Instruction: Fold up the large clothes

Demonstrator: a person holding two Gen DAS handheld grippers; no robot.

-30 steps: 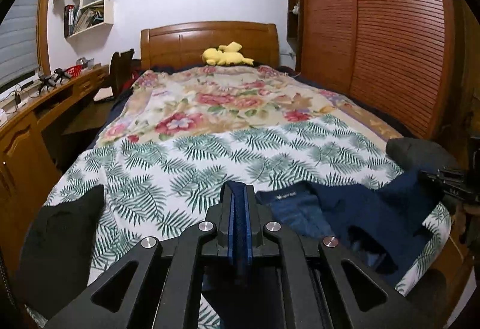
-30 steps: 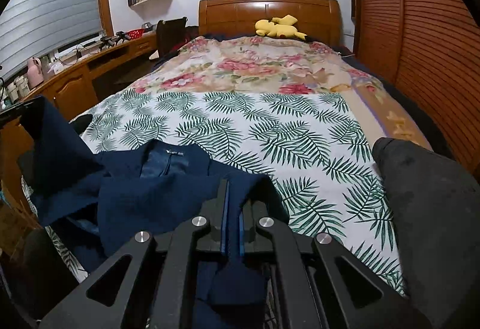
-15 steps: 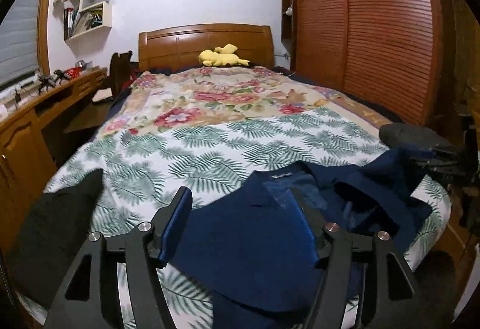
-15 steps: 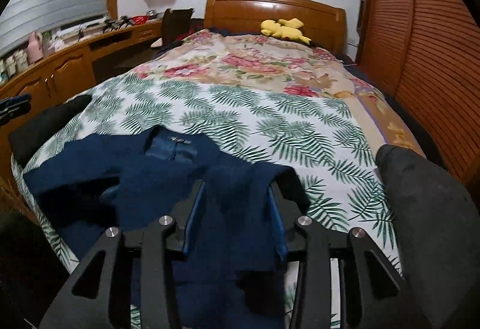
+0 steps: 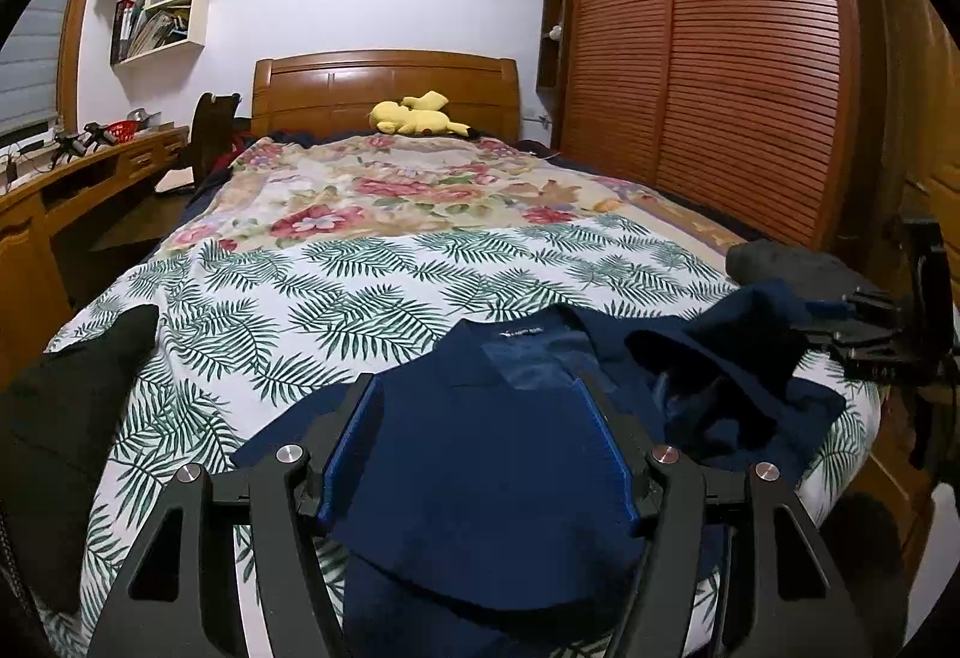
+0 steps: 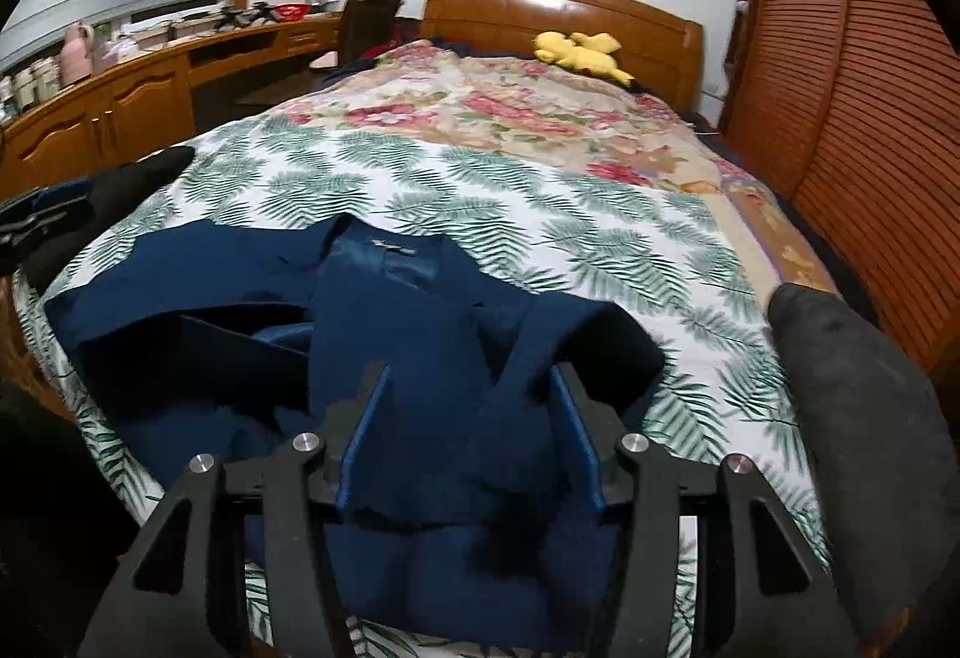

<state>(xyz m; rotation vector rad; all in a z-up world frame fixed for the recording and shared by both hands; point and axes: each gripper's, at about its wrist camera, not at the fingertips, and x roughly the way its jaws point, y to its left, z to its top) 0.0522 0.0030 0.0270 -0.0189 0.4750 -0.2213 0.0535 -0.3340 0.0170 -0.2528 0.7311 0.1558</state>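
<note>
A navy blue jacket [image 5: 480,454] lies crumpled at the foot of the bed, collar and label facing the headboard; it also shows in the right wrist view [image 6: 384,334]. My left gripper [image 5: 477,430] is open, its blue-padded fingers spread over the jacket's left part, holding nothing. My right gripper [image 6: 468,418] is open too, fingers spread over the jacket's right part. In the left wrist view the right gripper [image 5: 864,334] appears at the right edge beside a raised fold of cloth.
The bed [image 5: 384,274] has a palm-leaf sheet and a floral quilt [image 5: 396,184]. A yellow plush [image 5: 414,114] lies by the headboard. A black garment [image 5: 66,394] lies left, a grey one [image 6: 852,418] right. A wooden desk [image 6: 120,93] runs along the left, a slatted wardrobe [image 5: 720,57] stands on the right.
Both grippers were shut on the jacket a second ago; both have opened and let it go. The jacket has dropped onto the bed and lies spread wider.
</note>
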